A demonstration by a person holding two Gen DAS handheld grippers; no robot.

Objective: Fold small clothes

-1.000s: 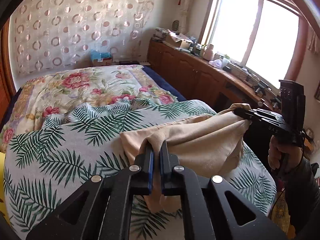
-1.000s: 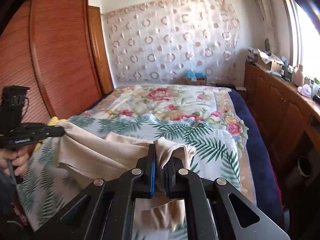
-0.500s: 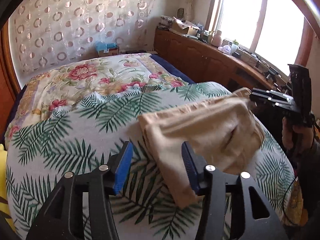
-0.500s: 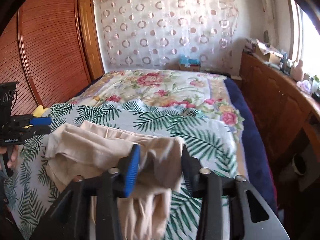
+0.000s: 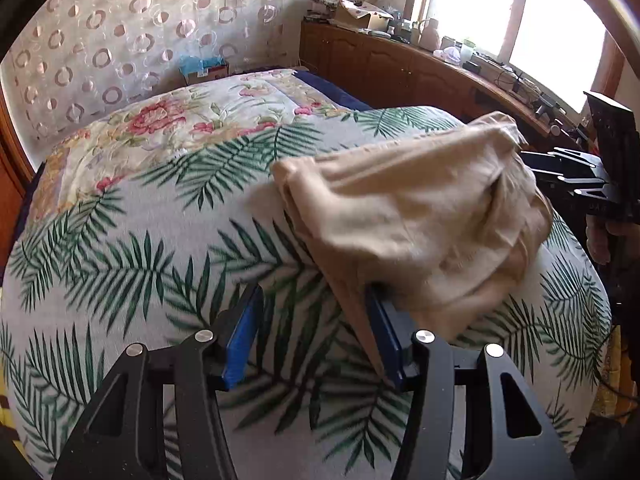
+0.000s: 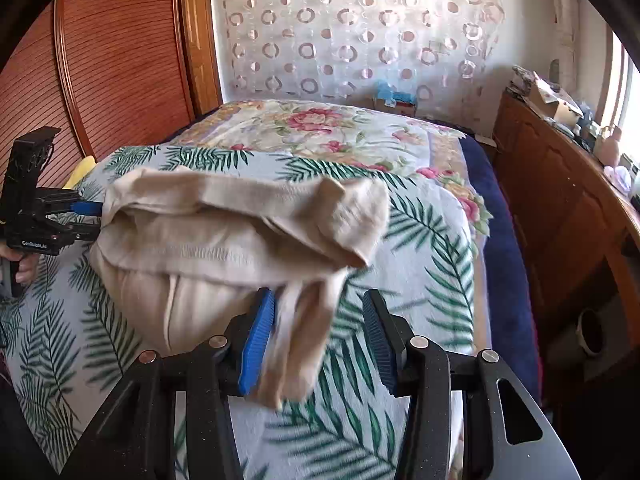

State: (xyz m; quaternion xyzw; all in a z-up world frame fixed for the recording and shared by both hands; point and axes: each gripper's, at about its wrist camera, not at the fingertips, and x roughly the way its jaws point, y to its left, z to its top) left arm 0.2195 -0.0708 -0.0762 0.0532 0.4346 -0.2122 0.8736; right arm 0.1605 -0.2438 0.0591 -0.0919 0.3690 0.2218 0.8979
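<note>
Now both grippers' jaws gape (empty); beige garment lies on bedspread.

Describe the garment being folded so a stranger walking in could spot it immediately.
Start at the large bed, whose near end is covered by a pale palm-leaf-print blanket. On that blanket lies a plain beige knitted fabric garment, loosely bunched between the two open tools. It is the only unpatterned cloth there: the covers around it carry green fronds or pink flowers.
</note>
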